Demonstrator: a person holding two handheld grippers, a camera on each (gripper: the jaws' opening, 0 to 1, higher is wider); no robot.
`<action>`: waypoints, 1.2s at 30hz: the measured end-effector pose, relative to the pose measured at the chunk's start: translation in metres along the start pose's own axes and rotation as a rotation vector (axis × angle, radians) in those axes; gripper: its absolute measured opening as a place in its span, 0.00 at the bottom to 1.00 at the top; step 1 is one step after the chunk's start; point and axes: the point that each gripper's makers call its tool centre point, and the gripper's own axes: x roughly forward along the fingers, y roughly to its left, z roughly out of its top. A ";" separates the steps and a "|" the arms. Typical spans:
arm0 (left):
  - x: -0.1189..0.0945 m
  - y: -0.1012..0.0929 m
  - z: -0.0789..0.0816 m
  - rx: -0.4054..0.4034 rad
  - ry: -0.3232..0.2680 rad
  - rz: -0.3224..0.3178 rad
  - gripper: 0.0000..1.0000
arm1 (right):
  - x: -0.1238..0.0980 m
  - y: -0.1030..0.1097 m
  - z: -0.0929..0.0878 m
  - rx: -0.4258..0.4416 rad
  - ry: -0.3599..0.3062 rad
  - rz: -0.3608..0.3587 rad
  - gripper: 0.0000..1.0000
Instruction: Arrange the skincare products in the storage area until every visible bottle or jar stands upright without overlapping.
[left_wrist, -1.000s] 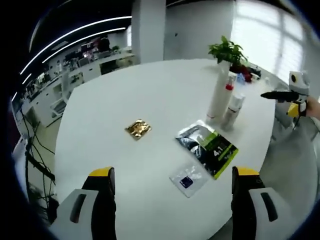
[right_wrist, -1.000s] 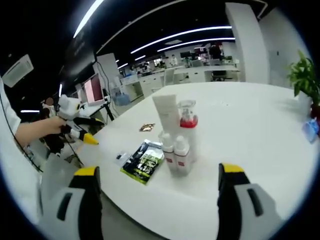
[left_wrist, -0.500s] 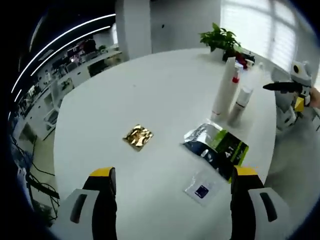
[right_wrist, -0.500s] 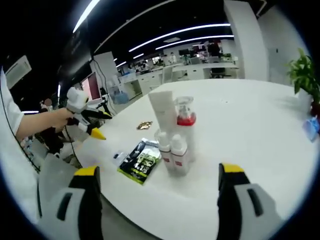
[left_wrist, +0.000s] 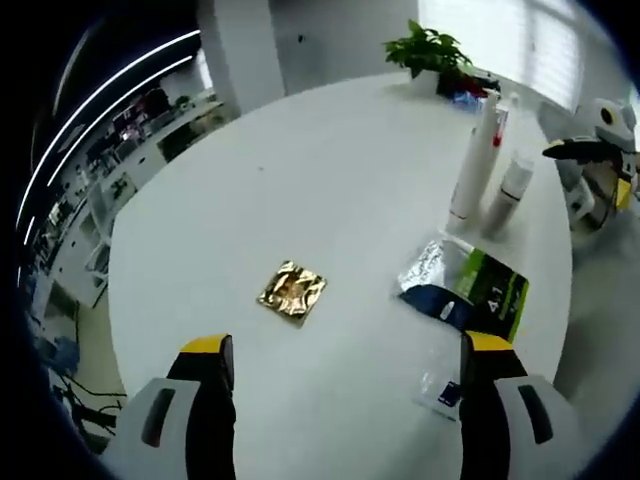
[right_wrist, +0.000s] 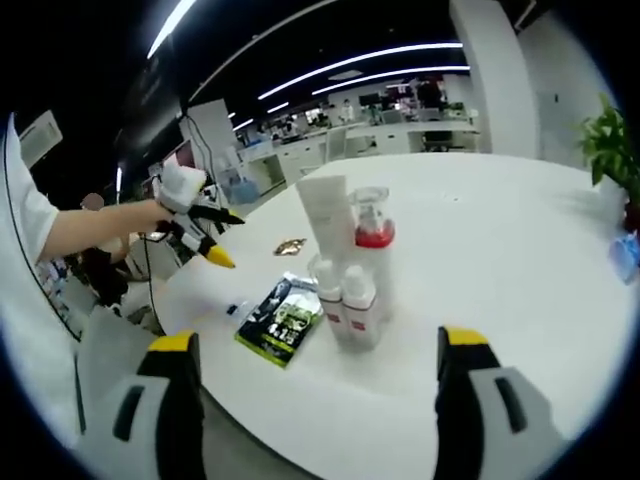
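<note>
- Four containers stand together near my right side of the white table (right_wrist: 520, 250): a tall white tube (right_wrist: 327, 220), a clear pump bottle with a red collar (right_wrist: 372, 240), and two small white bottles (right_wrist: 345, 300) just in front of them. All look upright to me.
- Flat items lie loose on the table: a green-and-black sachet (left_wrist: 470, 290) with a silvery end, a gold foil packet (left_wrist: 292, 291) well apart from it, and a small clear packet with a blue square (left_wrist: 445, 390) just beside my left jaw.
- Left gripper (left_wrist: 340, 380): jaws spread wide, nothing between them, hanging over the table edge facing the gold packet.
- Right gripper (right_wrist: 310, 385): jaws likewise wide apart and empty, facing the bottle cluster from the table edge.
- My read is that the bottles need little; the flat packets are the untidy part.
- To do this step well I would come at the gold packet low and square, one jaw on each side of an edge, and pinch only once the foil sits between the pads.
- Thin foil may slide or buckle, so I would close gently.
- I would keep the right gripper clear of the small bottles; they stand touching and could topple together.
</note>
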 end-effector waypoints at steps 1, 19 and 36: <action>0.002 0.002 0.000 0.001 0.004 -0.001 0.91 | 0.001 -0.001 0.000 0.003 0.001 -0.001 0.98; 0.046 0.028 0.004 0.073 0.082 -0.032 0.86 | 0.010 -0.006 -0.007 0.032 0.019 -0.007 0.99; 0.085 0.039 0.013 0.100 0.123 -0.094 0.73 | 0.017 -0.008 -0.012 0.053 0.031 -0.002 0.99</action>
